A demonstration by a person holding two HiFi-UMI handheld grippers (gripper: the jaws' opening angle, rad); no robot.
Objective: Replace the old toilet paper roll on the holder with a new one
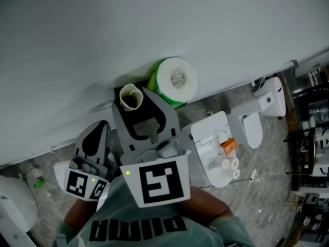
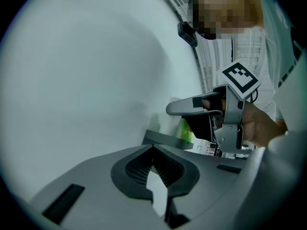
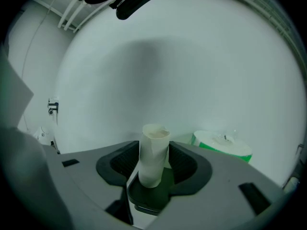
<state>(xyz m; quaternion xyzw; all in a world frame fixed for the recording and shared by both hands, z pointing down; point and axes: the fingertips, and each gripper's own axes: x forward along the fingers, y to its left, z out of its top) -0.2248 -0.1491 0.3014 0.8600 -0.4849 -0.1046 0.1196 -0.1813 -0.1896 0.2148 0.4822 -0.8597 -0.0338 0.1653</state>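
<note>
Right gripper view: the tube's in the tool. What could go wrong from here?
The pale, dented cardboard tube stands upright in the right tool, gripped only near its lower end; it may tip or slip out. The green-wrapped white paper roll stands close beside it; a swing could knock it.

Both units had grey plastic bodies: left gripper (image 1: 99, 129), right gripper (image 1: 138, 104). The pads (image 3: 120, 164) were black and ribbed, set in rounded recesses. Each carried a white marker cube (image 1: 157, 181) with black square patterns. A green LED (image 1: 127, 173) glowed on the right one. The shirt (image 1: 154, 233) was pale green with black lettering.
</note>
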